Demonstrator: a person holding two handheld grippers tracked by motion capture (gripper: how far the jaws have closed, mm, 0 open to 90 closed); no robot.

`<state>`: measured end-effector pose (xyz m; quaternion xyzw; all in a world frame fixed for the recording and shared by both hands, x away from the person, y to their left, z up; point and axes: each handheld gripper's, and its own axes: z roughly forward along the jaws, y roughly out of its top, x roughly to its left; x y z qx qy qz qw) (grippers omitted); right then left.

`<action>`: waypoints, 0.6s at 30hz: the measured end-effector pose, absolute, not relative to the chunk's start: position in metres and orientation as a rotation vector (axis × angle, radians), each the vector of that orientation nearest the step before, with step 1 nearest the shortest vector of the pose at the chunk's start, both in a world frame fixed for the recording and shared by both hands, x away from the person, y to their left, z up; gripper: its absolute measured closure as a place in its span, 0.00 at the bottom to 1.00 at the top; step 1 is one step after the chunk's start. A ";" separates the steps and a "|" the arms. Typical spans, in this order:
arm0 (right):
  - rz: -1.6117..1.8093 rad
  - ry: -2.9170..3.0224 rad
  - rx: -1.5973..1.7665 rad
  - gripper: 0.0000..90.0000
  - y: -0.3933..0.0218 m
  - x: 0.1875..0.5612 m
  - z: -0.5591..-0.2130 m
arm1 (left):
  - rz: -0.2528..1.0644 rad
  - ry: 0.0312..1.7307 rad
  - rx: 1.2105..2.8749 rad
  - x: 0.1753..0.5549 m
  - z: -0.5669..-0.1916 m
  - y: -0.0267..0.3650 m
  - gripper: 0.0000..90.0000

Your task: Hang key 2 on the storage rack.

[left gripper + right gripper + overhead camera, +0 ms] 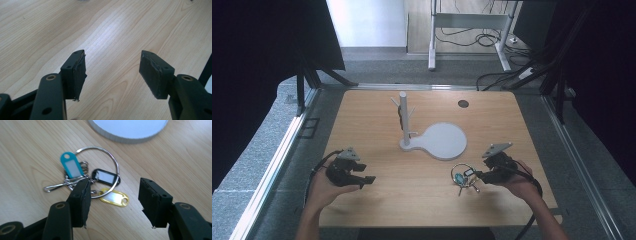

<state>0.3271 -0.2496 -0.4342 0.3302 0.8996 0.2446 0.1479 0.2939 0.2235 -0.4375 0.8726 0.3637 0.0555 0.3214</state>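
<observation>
High view findings, largest item first. Desk (422,200): pale wood, flat and level, carrying everything below. White stand (439,141): a round flat base with an upright peg post, well ahead of both tongs and between them; its rim lies just beyond the right tongs' reach in the right gripper view.

Left tongs (368,180): jaws stand wide with nothing between them, bare wood beneath, well apart from the work. Right tongs (113,200): jaws stand wide and hover low, nothing gripped; their pads press on nothing.

Key ring bundle (98,173): lies flat on the desk directly ahead of the right tongs, with its near edge reaching between the jaws. It comprises a large steel ring (113,161), a teal tag (71,166) ahead of the left jaw, a black tag (106,177) at centre, a yellow tag (115,198) nearest, lying between the jaws, plus small split rings and a clasp (53,187).

Handling assessment: the bundle is judged light, loose and jointed; the parts will swing and rattle once lifted. The steel ring is stiff, thin and likely slippery against the pads, and lies flush to the wood, so a pinch there may skid. The plastic tags are judged stiffer underfoot and broader. Recommended hold: across the ring's near arc where the tags cluster, or on the yellow tag's body.
</observation>
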 end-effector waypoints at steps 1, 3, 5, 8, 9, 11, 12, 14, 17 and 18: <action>0.647 2.595 0.972 0.50 -0.248 0.332 -0.435 | 0.138 0.954 2.298 0.295 -0.440 0.222 0.43; 0.611 2.612 0.975 0.51 -0.246 0.336 -0.436 | 0.131 0.949 2.306 0.295 -0.441 0.221 0.43; 0.600 2.617 0.975 0.51 -0.245 0.337 -0.436 | 0.131 0.951 2.312 0.296 -0.442 0.221 0.43; 0.546 2.633 0.982 0.53 -0.239 0.344 -0.438 | 0.134 0.956 2.312 0.295 -0.443 0.221 0.43; 0.531 2.635 0.989 0.54 -0.237 0.346 -0.439 | 0.133 0.955 2.310 0.295 -0.443 0.220 0.43; 0.479 2.655 1.030 0.59 -0.231 0.352 -0.445 | 0.134 0.951 2.308 0.294 -0.442 0.220 0.43; 0.479 2.655 1.030 0.59 -0.231 0.352 -0.445 | 0.134 0.950 2.306 0.294 -0.442 0.220 0.43; 0.437 2.663 1.055 0.63 -0.227 0.356 -0.450 | 0.135 0.949 2.303 0.293 -0.441 0.220 0.43; 0.387 2.673 1.117 0.68 -0.222 0.363 -0.457 | 0.133 0.950 2.307 0.293 -0.441 0.220 0.43; 0.387 2.673 1.117 0.68 -0.222 0.363 -0.457 | 0.133 0.949 2.308 0.293 -0.442 0.220 0.43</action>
